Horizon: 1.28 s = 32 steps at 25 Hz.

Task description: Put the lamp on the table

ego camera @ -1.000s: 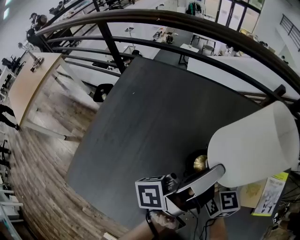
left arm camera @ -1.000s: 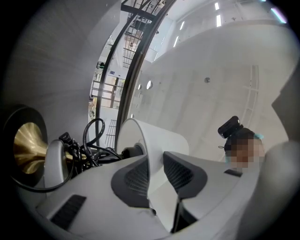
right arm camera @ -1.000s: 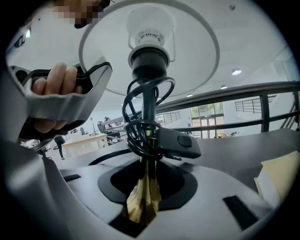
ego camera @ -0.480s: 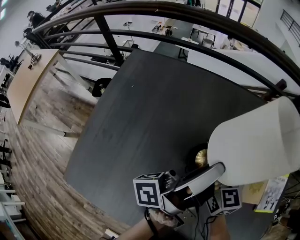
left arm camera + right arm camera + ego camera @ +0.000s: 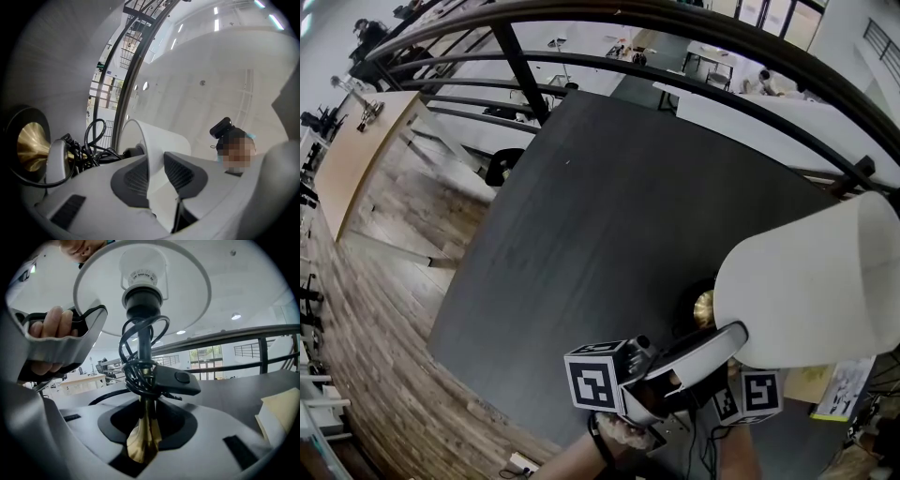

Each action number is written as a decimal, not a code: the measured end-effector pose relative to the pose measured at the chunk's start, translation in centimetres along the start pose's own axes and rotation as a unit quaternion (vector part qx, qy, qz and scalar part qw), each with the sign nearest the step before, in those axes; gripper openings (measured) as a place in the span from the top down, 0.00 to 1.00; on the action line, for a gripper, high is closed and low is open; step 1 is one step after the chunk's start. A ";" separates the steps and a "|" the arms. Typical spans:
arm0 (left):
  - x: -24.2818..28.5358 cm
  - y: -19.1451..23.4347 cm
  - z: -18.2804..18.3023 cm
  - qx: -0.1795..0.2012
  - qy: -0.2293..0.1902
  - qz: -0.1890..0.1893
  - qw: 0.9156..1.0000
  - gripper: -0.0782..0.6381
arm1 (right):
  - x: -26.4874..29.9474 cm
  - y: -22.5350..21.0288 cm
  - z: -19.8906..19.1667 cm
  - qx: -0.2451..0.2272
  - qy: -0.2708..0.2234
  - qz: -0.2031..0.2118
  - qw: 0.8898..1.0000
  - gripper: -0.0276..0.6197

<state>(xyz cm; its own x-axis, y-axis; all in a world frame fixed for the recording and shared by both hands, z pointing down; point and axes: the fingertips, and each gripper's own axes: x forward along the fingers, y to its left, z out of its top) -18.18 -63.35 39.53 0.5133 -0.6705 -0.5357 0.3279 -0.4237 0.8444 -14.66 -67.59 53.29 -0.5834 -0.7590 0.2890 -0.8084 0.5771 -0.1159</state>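
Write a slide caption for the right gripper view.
Right gripper shut on the lamp's brass stem, white shade above.

Dark counter (image 5: 609, 216) filled mid-frame. Lamp (image 5: 816, 281) at 4 o'clock, white shade tilted, brass base (image 5: 704, 307) showing at the shade's 9 o'clock edge. Left gripper (image 5: 733, 335) at 5 o'clock, jaws opening, shade rim between them. Right gripper (image 5: 750, 394) just beside it. Black railing (image 5: 675, 37) arced across 12 o'clock.

no words or numbers can be read. the leaflet (image 5: 842, 398) just below the lamp (image 5: 811, 281) carries print too small to make out, as does the lamp's bulb socket (image 5: 142, 275). the near cube (image 5: 598, 380) and far cube (image 5: 759, 394) below the lamp show only square coded patterns.
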 end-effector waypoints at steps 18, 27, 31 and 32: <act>-2.3 -0.3 -0.6 0.018 -0.015 -0.027 0.999 0.69 | -0.3 0.7 -0.6 -0.031 -0.025 -0.009 0.999 0.78; -2.6 -0.2 -1.0 0.021 -0.025 -0.026 0.999 0.68 | -0.6 0.6 -0.9 -0.026 -0.031 -0.010 0.999 0.77; -3.0 0.0 -0.6 0.045 -0.035 -0.001 0.998 0.66 | -0.5 0.5 -0.5 -0.011 -0.046 -0.012 0.999 0.77; -3.2 -0.1 -0.6 0.056 -0.035 0.005 0.998 0.65 | -0.6 0.6 -0.3 -0.006 -0.051 -0.012 0.999 0.76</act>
<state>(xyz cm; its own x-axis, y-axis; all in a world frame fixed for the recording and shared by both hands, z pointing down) -19.39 -60.85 41.20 0.4591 -0.7143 -0.5282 0.2307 -0.4784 0.8473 -14.81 -66.68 53.32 -0.5700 -0.7984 0.1940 -0.8211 0.5621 -0.0993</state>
